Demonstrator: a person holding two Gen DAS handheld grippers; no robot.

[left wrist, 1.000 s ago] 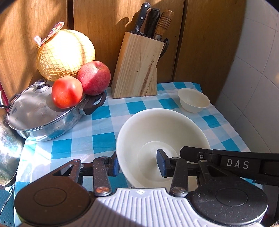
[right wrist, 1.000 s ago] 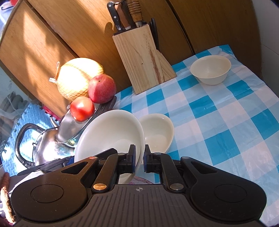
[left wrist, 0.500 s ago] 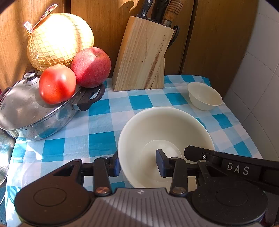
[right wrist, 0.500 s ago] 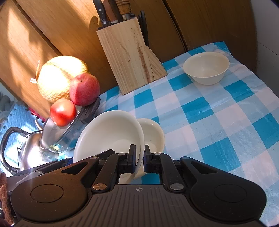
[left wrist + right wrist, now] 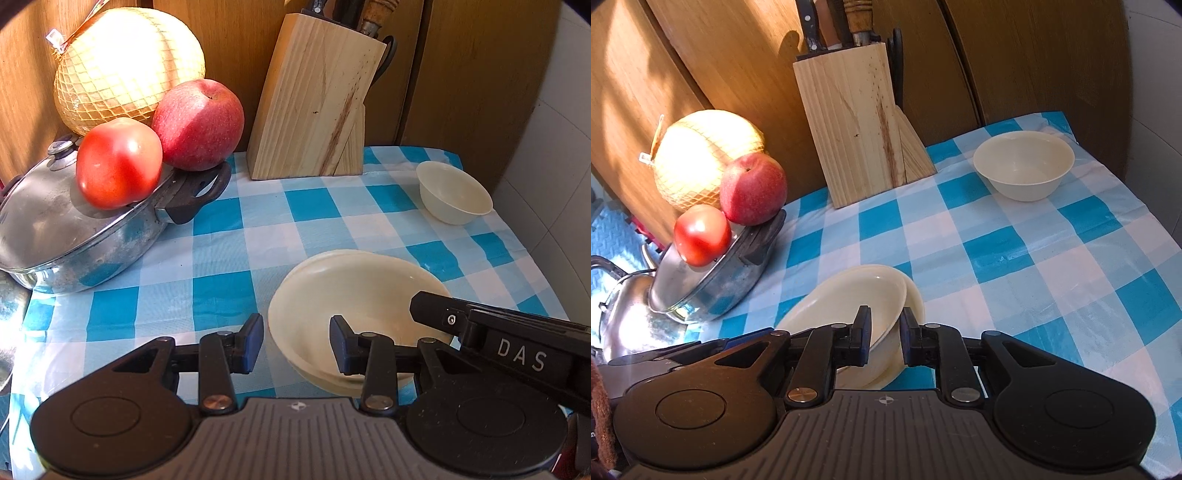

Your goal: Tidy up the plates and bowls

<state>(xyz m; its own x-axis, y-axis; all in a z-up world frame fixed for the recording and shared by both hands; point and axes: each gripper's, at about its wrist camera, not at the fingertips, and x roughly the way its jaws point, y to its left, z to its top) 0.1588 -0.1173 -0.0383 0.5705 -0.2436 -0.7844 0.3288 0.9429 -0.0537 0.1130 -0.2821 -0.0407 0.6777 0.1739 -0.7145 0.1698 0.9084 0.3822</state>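
Two stacked cream dishes (image 5: pixel 354 291) sit on checked cloth (image 5: pixel 229 251) before my left gripper (image 5: pixel 297 343), fingers spread across the near rim (no grip). Right view: my right gripper (image 5: pixel 884 341) straddles the upper plate (image 5: pixel 857 299), jaws parted; small bowl (image 5: pixel 1023 166) far right.

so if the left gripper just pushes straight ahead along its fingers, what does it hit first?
Probably the near rim of the cream plate: the open left gripper already straddles it, one finger outside, one over the dish. Past that lie the checked tablecloth and the knife block; depth is unclear.
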